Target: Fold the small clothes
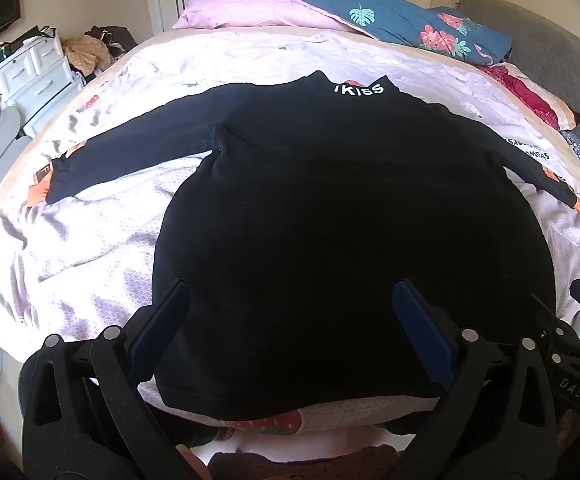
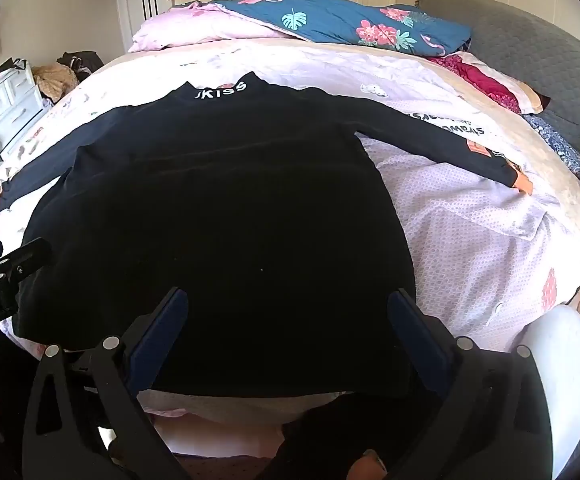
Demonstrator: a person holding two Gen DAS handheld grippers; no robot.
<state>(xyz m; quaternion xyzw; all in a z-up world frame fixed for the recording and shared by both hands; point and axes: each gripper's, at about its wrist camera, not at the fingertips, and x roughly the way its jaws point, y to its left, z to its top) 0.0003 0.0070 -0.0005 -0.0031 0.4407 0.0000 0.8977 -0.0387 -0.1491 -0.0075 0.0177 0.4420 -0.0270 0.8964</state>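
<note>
Small black long-sleeved top [image 1: 330, 208] with white "KISS" lettering on the collar, spread flat on pale pink patterned bedsheet [image 1: 90, 248], sleeves out to both sides. Left gripper [image 1: 292, 300] fingers spread wide, nothing pinched, top's hem area lying between and beyond them. Right gripper [image 2: 288, 308] likewise spread wide and empty, hem just ahead of fingertips [image 2: 400, 300]. Blue floral quilt [image 2: 350, 24] far beyond.

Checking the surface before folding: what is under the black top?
The black top lies flat on a pale patterned sheet, which shows all around it. Whatever sits directly beneath its body is covered.
</note>
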